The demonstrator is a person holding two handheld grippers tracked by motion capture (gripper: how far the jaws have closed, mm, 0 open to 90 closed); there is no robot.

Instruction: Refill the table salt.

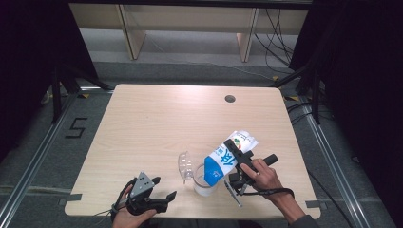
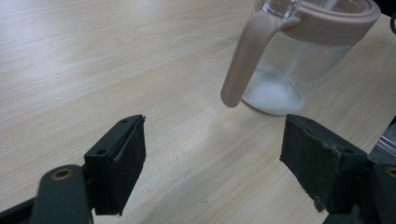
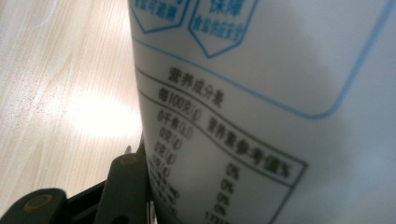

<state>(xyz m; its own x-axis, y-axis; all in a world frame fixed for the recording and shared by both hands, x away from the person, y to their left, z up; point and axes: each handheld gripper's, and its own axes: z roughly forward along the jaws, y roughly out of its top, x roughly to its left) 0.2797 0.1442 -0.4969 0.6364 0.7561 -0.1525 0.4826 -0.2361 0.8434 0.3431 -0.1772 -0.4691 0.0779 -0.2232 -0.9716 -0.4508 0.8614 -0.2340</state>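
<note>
A white and blue printed bag [image 1: 227,156] hangs tilted, its lower end over a clear jar [image 1: 203,184] near the table's front edge. My right gripper [image 1: 236,153] is shut on the bag's middle. In the right gripper view the bag [image 3: 261,93] sits close against one black finger [image 3: 126,186]. The jar [image 2: 299,60] has a beige rim and handle [image 2: 245,56], and white powder [image 2: 273,95] lies on its bottom. My left gripper [image 1: 164,187] rests at the front left, open with nothing between its fingers. In its own view the left gripper [image 2: 215,163] points at the jar, short of it.
The wooden table [image 1: 157,118] has a round cable hole [image 1: 230,99] at the back right. A clear lid-like piece [image 1: 184,164] stands just left of the jar. Wooden furniture legs and cables [image 1: 275,33] lie on the floor beyond the table.
</note>
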